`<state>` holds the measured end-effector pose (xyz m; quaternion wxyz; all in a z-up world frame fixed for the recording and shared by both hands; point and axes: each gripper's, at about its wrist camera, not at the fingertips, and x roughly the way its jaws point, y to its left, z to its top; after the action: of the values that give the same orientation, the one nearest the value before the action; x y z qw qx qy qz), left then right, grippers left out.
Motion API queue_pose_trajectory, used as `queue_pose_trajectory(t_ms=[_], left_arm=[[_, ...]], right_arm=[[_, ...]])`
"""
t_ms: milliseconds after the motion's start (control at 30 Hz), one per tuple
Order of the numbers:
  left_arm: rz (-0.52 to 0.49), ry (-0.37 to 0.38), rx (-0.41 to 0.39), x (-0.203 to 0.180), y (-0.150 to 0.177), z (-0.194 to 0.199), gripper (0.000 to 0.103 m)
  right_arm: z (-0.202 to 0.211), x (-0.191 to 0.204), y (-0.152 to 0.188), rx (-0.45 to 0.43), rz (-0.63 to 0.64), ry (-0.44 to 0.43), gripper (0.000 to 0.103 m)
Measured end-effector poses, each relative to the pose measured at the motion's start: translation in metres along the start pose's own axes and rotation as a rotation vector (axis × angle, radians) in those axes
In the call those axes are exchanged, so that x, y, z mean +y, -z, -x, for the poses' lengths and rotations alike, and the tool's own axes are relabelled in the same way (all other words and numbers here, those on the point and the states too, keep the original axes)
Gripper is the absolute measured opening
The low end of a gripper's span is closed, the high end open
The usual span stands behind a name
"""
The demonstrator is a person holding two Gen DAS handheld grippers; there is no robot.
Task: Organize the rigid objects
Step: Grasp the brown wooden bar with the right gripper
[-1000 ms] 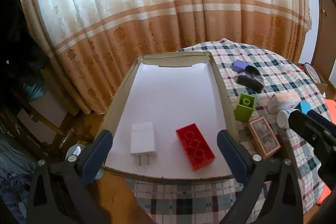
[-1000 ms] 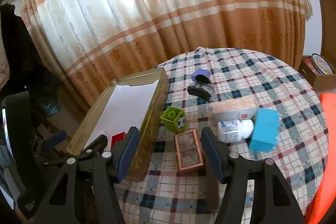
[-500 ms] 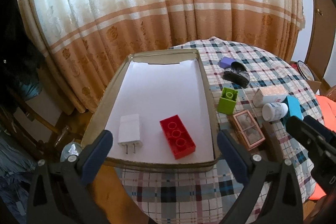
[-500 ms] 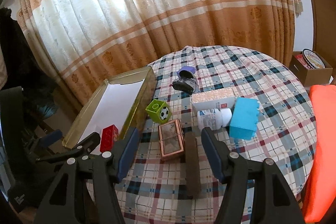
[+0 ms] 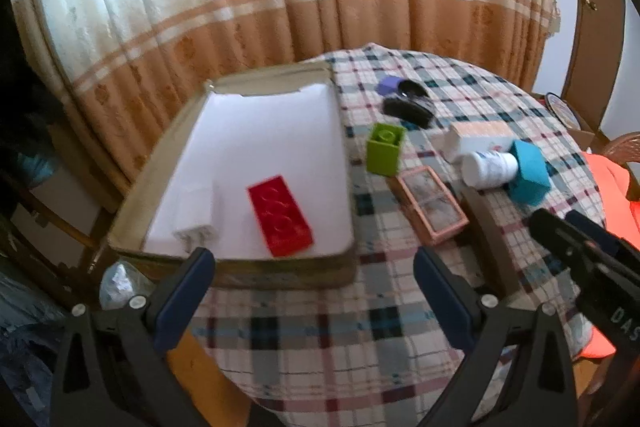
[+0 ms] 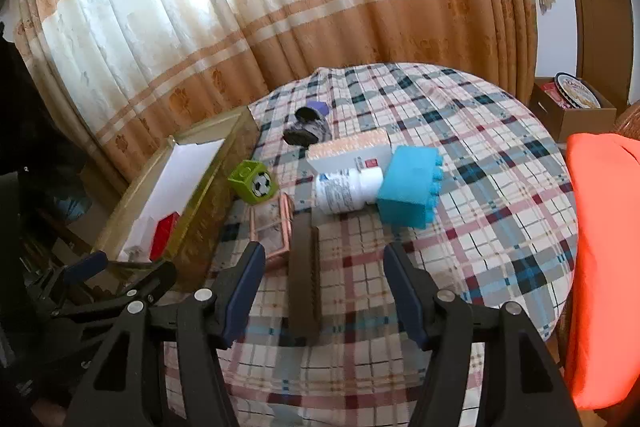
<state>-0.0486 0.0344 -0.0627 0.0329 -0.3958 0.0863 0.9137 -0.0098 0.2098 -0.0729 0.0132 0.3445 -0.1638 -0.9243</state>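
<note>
A shallow tray [image 5: 128, 203] with a white liner holds a red brick [image 5: 280, 215] and a white charger [image 5: 196, 215]. On the checked tablecloth lie a green block [image 5: 385, 149], a pink framed box [image 5: 432, 205], a brown bar [image 6: 304, 263], a white bottle [image 6: 344, 187], a blue brick [image 6: 410, 185], a peach box [image 6: 352, 151] and dark items [image 6: 306, 131]. My left gripper [image 5: 314, 287] is open and empty, above the tray's near edge. My right gripper [image 6: 324, 287] is open and empty, over the brown bar's near end.
Curtains hang behind the round table. An orange cloth [image 6: 600, 251] lies at the right. A cardboard box [image 6: 576, 107] stands beyond the table's right edge. Dark clutter sits left of the tray.
Both grippers have drawn back and risen from the objects, so the tray and table items look farther and shifted left. Nothing was grasped or moved.
</note>
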Motion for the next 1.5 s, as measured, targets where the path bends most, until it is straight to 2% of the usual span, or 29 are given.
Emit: queue_pose_trajectory(t_ms=[233,433,600,733,800,967,1033,1167,1267,1500], left_arm=[[0.003,0.041,0.023,-0.006,0.004,-0.003,0.101],[-0.003,0.002,0.009,-0.003,0.006,-0.002,0.101],[0.022,-0.037,0.007,0.009,0.007,-0.002,0.101],[0.057,-0.034,0.004,0.018,0.004,-0.001,0.101],[0.066,-0.033,0.000,0.019,0.003,0.000,0.099],[0.054,-0.021,-0.008,0.014,-0.001,0.001,0.098],[0.050,-0.009,-0.009,0.011,-0.003,0.002,0.098],[0.062,0.042,-0.004,0.005,-0.008,0.003,0.098],[0.047,0.052,-0.014,-0.004,-0.014,0.004,0.098],[-0.044,0.091,-0.029,-0.050,-0.030,0.005,0.091]], right_arm=[[-0.004,-0.001,0.012,0.023,0.054,0.010,0.064],[-0.012,0.004,0.014,0.038,0.083,0.005,0.063],[-0.029,0.014,0.014,0.068,0.135,0.004,0.049],[-0.045,0.019,0.015,0.101,0.164,0.012,0.047],[-0.052,0.022,0.016,0.113,0.189,0.037,0.037],[-0.058,0.024,0.020,0.106,0.241,0.069,0.024],[-0.058,0.020,0.020,0.101,0.238,0.066,0.017],[-0.053,0.009,0.017,0.106,0.210,0.054,0.017],[-0.044,-0.003,0.014,0.099,0.168,0.044,0.017],[-0.006,-0.029,0.003,0.011,0.088,0.039,0.017]])
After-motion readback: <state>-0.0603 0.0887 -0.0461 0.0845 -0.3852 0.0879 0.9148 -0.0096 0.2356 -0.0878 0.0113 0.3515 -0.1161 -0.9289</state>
